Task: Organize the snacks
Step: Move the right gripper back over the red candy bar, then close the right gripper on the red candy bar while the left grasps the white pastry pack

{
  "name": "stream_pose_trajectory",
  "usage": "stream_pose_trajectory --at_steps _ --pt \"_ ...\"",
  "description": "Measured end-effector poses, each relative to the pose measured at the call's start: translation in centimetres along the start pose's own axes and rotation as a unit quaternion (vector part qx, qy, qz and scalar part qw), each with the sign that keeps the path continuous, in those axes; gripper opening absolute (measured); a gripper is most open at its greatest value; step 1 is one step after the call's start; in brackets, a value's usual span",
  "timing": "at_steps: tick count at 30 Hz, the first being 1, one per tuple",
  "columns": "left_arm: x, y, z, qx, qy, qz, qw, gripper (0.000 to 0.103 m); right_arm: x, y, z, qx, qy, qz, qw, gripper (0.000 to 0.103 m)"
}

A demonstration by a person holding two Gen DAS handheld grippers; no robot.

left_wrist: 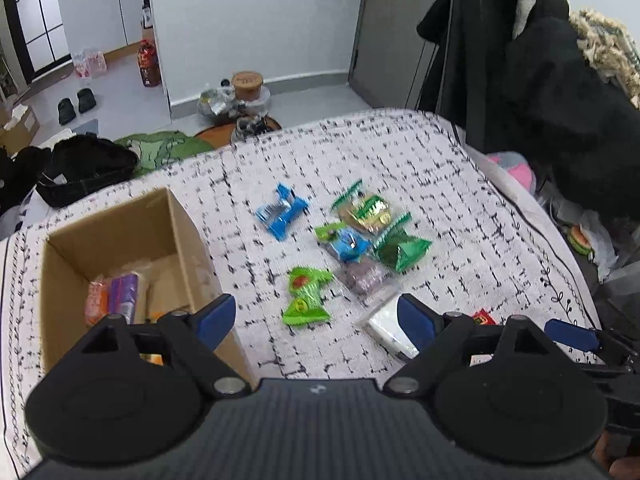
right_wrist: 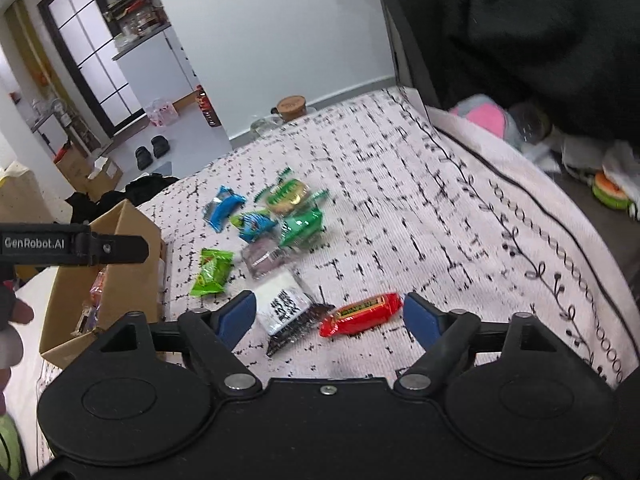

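The left gripper (left_wrist: 316, 320) hangs over a bed (left_wrist: 460, 168) with a black-and-white patterned cover, its jaws spread wide and nothing between them. At the left of its view stands an open cardboard box (left_wrist: 188, 236) holding a few wrapped snacks, orange and purple among them. The loose snacks lie in a cluster at frame centre: a blue packet (left_wrist: 282, 216), a bright green packet (left_wrist: 306, 296) nearest the jaws, a dark green packet (left_wrist: 400, 250), and a white packet (left_wrist: 386, 326) partly behind the right-hand finger.

The right gripper (right_wrist: 330, 318) also hovers with jaws wide apart, gripping nothing. In its view a red bar (right_wrist: 360, 314) lies on the cover between the fingertips, not touched by either pad, with the white packet just to its left. The box sits at the left edge, and the left gripper's finger juts in above it.
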State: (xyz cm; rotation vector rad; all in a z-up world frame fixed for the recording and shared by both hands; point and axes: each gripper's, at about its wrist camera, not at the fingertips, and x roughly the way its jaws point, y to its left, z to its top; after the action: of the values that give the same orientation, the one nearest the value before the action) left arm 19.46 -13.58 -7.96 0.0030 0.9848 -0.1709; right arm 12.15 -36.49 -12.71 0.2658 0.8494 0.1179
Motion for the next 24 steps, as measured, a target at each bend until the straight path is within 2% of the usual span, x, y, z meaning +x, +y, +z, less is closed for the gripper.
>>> stream_pose_trajectory --at_steps 2,5,13,24 --pt "0.5 -0.6 -0.2 0.003 0.006 -0.002 1.0 0.087 0.4 -0.5 -0.2 0.008 0.002 0.002 1.0 0.068" --pt "1.3 -1.6 -0.6 0.016 0.008 -0.001 0.9998 0.087 0.7 -1.2 -0.5 0.016 0.003 0.005 1.0 0.062" --pt "3.6 -3.0 -1.8 0.017 0.033 0.008 0.9993 0.087 2.3 -2.7 -1.0 0.043 0.011 0.013 0.999 0.051" --pt "7.2 -4.0 -2.1 0.007 0.066 0.018 0.9976 0.087 5.2 -4.3 -1.1 0.09 0.034 0.031 0.995 0.05"
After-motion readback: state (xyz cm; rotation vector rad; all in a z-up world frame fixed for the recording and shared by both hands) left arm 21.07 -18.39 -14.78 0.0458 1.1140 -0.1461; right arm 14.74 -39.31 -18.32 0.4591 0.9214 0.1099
